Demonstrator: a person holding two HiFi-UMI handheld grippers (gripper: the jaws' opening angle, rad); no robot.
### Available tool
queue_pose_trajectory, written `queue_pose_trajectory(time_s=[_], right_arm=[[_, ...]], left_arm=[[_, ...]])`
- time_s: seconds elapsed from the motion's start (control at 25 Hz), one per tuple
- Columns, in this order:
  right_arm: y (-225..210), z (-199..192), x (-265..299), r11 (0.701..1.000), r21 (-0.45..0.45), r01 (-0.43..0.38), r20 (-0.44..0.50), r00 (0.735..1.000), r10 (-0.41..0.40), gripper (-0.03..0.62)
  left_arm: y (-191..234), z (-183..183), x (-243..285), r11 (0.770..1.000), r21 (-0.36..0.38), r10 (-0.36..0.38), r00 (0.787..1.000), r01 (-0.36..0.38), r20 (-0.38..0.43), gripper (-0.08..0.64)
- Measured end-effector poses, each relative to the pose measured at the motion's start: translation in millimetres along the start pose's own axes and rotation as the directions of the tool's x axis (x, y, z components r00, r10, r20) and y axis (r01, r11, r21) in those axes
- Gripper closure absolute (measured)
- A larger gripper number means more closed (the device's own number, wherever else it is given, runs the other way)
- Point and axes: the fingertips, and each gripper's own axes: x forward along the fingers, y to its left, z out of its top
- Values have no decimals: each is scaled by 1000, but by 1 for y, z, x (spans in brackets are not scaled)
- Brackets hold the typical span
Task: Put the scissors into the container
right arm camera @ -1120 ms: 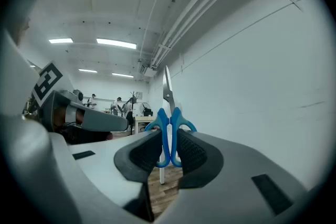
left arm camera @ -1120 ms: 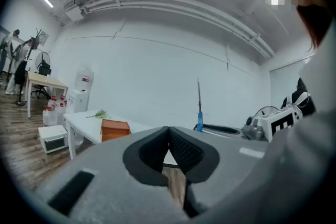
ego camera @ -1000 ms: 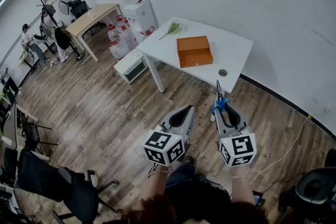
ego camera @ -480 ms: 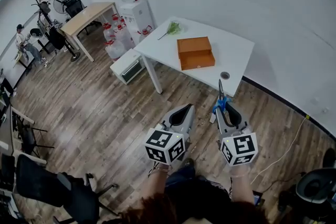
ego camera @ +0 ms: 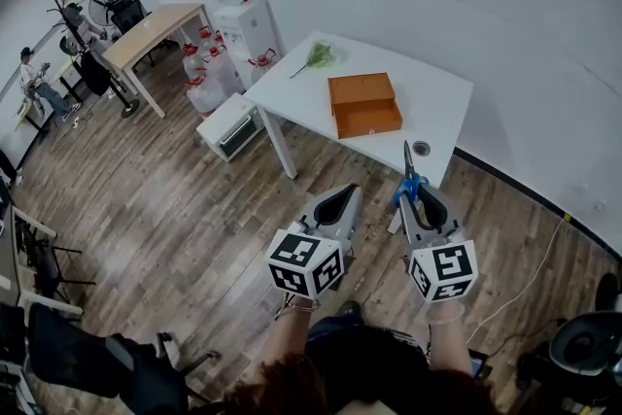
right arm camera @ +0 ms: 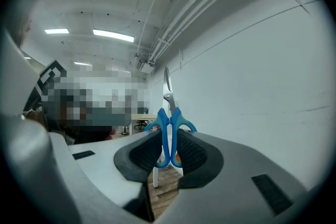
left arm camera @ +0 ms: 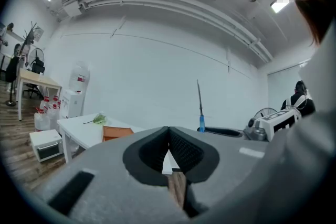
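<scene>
Blue-handled scissors [ego camera: 407, 172] stand blades-up between the jaws of my right gripper [ego camera: 416, 187], which is shut on the handles. In the right gripper view the scissors [right arm camera: 168, 113] are pinched between the dark pads [right arm camera: 190, 150] of the right gripper [right arm camera: 168, 139]. The orange open-topped container [ego camera: 364, 105] lies on the white table [ego camera: 432, 87], ahead of and apart from both grippers. My left gripper [ego camera: 348, 191] is shut and holds nothing. In the left gripper view I see the left gripper [left arm camera: 168, 131], the container [left arm camera: 116, 132] and the scissors [left arm camera: 200, 113].
On the table lie a green sprig [ego camera: 319, 54] and a small round object [ego camera: 420, 149]. A water dispenser [ego camera: 245, 5], water jugs [ego camera: 206, 85] and a low white cabinet [ego camera: 231, 123] stand left of it. A wooden table [ego camera: 151, 32] and a person [ego camera: 34, 78] are far left.
The white table with the container has come slightly nearer in the head view. Both grippers keep their pose, and the right one still holds the scissors.
</scene>
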Motion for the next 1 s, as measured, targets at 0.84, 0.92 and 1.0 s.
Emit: queue_pose_trajectory(time_s=[0.84,0.92,1.0], right_arm=[[-25,-4,68,999,5,49,-14,999,-49,512],[-30,-4,76,999,4,47,-13,999,-46,512],[-37,-6,84,999,2,44,-15,999,-44,512]], left_arm=[[43,7,55,998,-20,-66,998,65,-21,545],[46,9,65,998,-18,-68,997,68,-23,545],[48,10,75,997,-15,-71,997,71,-25,545]])
